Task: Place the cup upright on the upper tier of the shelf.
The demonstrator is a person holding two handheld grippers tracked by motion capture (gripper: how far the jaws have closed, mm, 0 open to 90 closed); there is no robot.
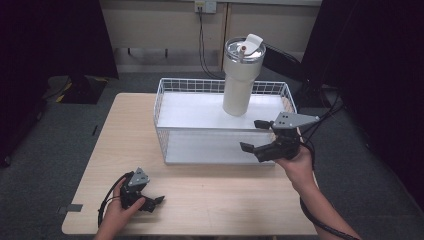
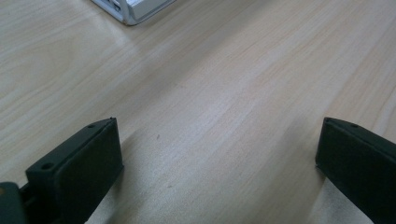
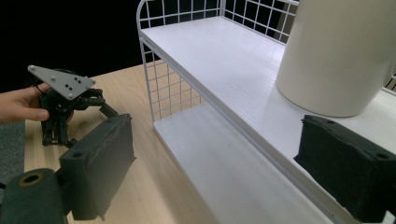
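Just ahead of my right gripper (image 1: 256, 135) stands the tall cream lidded tumbler (image 1: 240, 80) on the white two-tier wire rack's (image 1: 172, 107) top shelf; my left gripper (image 1: 150, 201) rests well behind, on the pale wooden table (image 1: 215, 195).

A white wire rack (image 1: 172, 107) with two white shelves stands at the far middle of the light wooden desk (image 1: 200, 195). A cream tumbler (image 1: 240, 80) with a clear lid stands upright on the upper shelf, toward its right end. The right gripper (image 1: 256, 135), fingers spread wide, hangs at the rack's front right corner, just below and right of the tumbler. The left gripper (image 1: 156, 202) rests on the desk near the front left, well apart from the rack.
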